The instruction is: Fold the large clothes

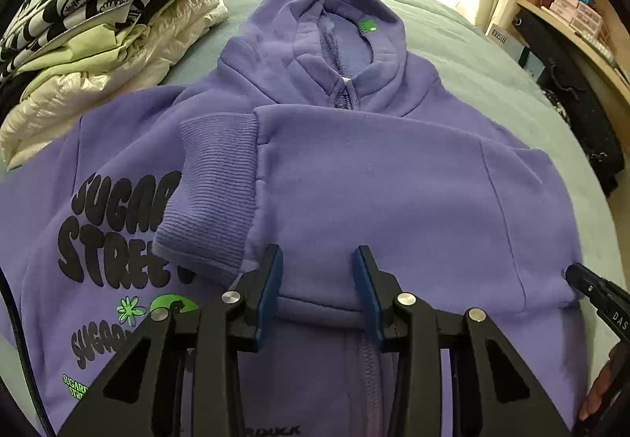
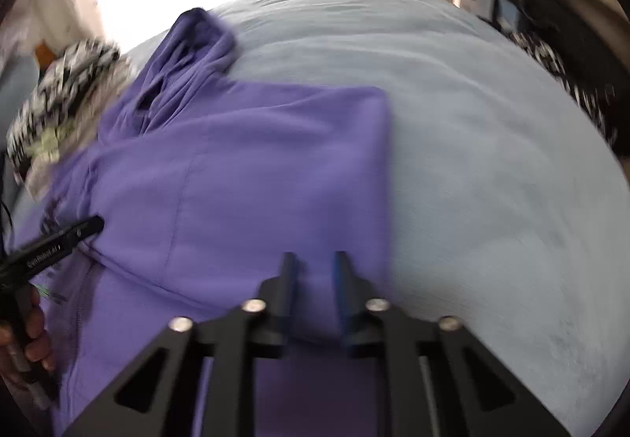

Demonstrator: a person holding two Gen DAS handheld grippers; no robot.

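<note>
A purple zip hoodie lies front up on the bed, hood toward the far side, with black and green print on its left half. Its right side and sleeve are folded across the chest, the ribbed cuff lying on the print. My left gripper is open and empty, just above the folded sleeve near the zip. My right gripper is open and empty, over the hoodie near its folded right edge. The right wrist view is blurred. Each gripper's tip shows in the other's view.
A stack of folded clothes, black-and-white patterned on top, sits on the bed at the far left. The grey-blue bedspread stretches to the right of the hoodie. A wooden shelf with boxes and dark bags stands at the right.
</note>
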